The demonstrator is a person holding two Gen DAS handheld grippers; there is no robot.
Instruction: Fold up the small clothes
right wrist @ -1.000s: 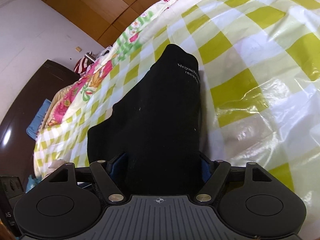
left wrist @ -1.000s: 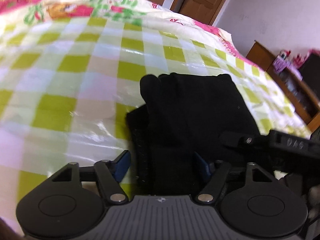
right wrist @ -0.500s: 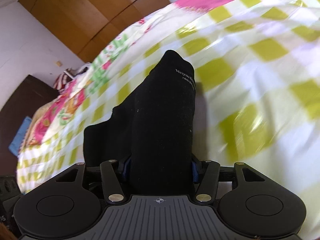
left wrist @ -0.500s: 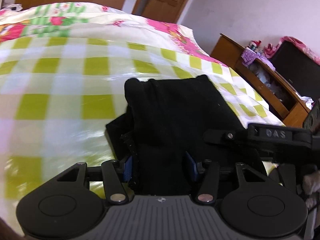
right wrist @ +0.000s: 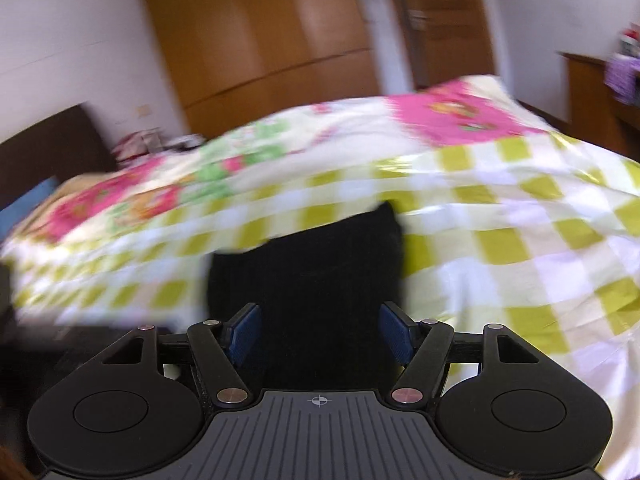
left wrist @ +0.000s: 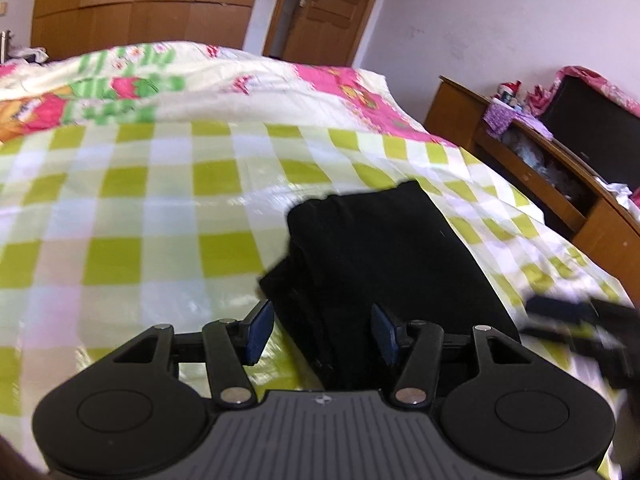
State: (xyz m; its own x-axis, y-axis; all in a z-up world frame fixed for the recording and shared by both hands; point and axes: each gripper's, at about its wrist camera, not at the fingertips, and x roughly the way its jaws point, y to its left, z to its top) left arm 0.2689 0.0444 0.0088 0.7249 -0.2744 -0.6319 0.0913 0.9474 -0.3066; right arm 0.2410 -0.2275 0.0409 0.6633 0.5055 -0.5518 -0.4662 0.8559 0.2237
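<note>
A small black garment lies folded on the green-and-white checked sheet of a bed. My left gripper is open, its blue pads on either side of the garment's near edge without pinching it. The right gripper is also open, with the same black garment lying between and beyond its pads. The right wrist view is motion-blurred. The other gripper shows blurred at the right edge of the left wrist view.
A pink and green floral quilt covers the far side of the bed. A wooden shelf unit with clutter stands on the right. Wooden wardrobes and a door are behind. A dark headboard is at the left.
Both grippers have opened and let go of the black garment, which now lies on the sheet. Both have tilted up and pulled back, showing more of the room.
</note>
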